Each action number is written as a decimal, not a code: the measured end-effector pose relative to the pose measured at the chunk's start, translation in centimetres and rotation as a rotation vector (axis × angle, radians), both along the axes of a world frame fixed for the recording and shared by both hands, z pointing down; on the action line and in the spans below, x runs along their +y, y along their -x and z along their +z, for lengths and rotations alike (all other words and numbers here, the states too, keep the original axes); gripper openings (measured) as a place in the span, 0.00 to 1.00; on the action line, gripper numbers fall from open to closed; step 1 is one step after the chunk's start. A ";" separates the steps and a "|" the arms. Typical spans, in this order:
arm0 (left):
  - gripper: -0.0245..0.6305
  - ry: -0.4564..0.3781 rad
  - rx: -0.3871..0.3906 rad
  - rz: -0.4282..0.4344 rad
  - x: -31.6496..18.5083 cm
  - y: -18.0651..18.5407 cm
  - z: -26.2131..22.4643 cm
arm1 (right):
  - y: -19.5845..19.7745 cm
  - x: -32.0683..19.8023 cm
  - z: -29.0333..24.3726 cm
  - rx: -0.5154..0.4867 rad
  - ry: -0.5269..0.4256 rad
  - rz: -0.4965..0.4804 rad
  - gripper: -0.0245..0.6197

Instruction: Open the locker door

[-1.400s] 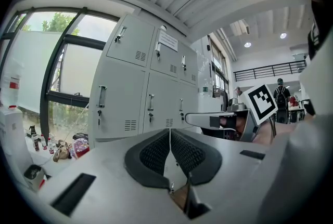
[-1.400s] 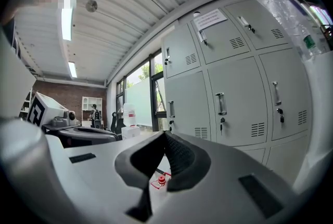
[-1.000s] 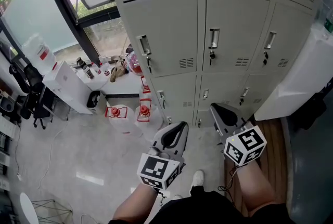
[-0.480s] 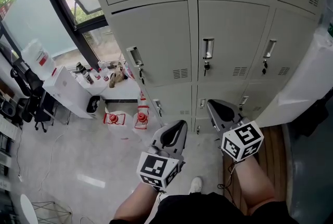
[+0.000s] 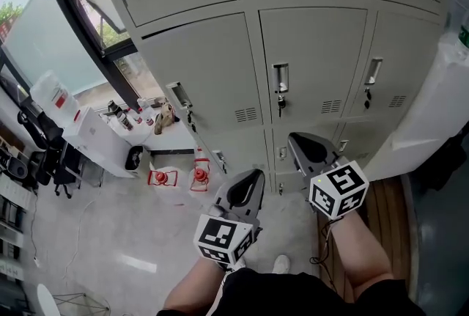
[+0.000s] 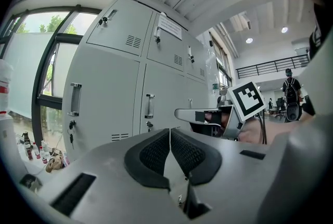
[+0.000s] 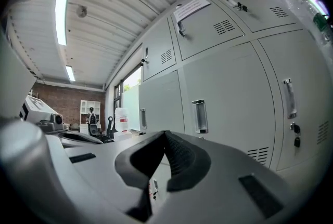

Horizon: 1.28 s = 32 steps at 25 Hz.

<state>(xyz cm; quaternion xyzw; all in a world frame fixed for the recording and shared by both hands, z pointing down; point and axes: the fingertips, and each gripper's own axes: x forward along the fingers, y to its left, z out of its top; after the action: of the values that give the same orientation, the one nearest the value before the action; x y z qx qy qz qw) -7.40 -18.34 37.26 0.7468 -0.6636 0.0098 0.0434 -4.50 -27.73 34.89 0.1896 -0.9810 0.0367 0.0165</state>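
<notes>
Lockers [image 5: 212,72] fill the top of the head view: grey, three columns. Middle door [image 5: 315,50] is shut; its handle [image 5: 280,78] has a lock w/ a key just below. Left gripper [image 5: 245,188] and right gripper [image 5: 306,148] are both low, in front of the lockers, and neither touches a door. The right one sits under the middle door's handle, the left one further left and lower. Each carries a marker cube [image 5: 338,190]. A white jug [image 5: 163,177] w/ red on it stands on the floor at left, below the window [image 5: 44,21].

Left gripper view: left gripper [image 6: 170,146] has its black pads pressed together, nothing between them. Middle door [image 6: 164,90] and its handle [image 6: 149,106] stand beyond the tips, well apart. Right gripper [image 6: 182,113] reaches in from the right, cube [image 6: 248,100] facing the camera.

Right gripper view: right gripper [image 7: 165,137] is also closed tight and empty. Middle door [image 7: 234,98] is straight ahead, shut, w/ its handle [image 7: 199,116] just above the tips in the frame. No contact w/ the door.
</notes>
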 end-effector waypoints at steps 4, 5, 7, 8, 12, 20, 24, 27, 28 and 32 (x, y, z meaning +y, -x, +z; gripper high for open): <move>0.07 0.010 -0.009 0.025 -0.9 -0.1 0.1 | 0.6 -1.2 0.3 0.001 0.008 0.016 0.12; 0.07 0.012 -0.011 0.033 -1.1 0.0 0.2 | 0.9 -1.5 0.3 0.003 0.009 0.022 0.12; 0.07 0.009 -0.014 0.047 -1.6 0.3 0.1 | 1.5 -2.1 0.4 0.010 0.007 0.035 0.12; 0.07 0.007 -0.014 0.054 -1.8 0.5 0.0 | 1.8 -2.5 0.4 0.012 0.007 0.042 0.12; 0.07 0.005 -0.010 0.089 -2.9 1.5 -0.1 | 2.9 -4.3 0.4 0.011 0.013 0.087 0.12; 0.07 0.016 -0.009 0.161 -4.4 5.1 0.4 | 6.1 -7.5 0.7 0.014 0.028 0.180 0.19; 0.07 0.021 0.009 0.191 -5.2 6.8 0.6 | 7.4 -9.4 0.8 0.043 0.009 0.248 0.27; 0.07 0.019 0.011 0.225 -5.6 7.5 0.8 | 8.0 -10.7 0.7 0.076 -0.030 0.308 0.33; 0.07 0.021 0.011 0.237 -5.7 7.7 0.9 | 8.2 -11.0 0.7 0.086 -0.043 0.326 0.33; 0.07 0.021 0.013 0.276 -6.3 8.6 1.3 | 9.2 -12.1 0.5 0.110 -0.060 0.367 0.35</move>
<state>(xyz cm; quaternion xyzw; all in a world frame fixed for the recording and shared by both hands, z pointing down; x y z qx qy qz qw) -15.98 -24.62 38.53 0.8304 -0.5542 0.0178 0.0538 -13.70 -39.82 35.39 0.3674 -0.9283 -0.0005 0.0573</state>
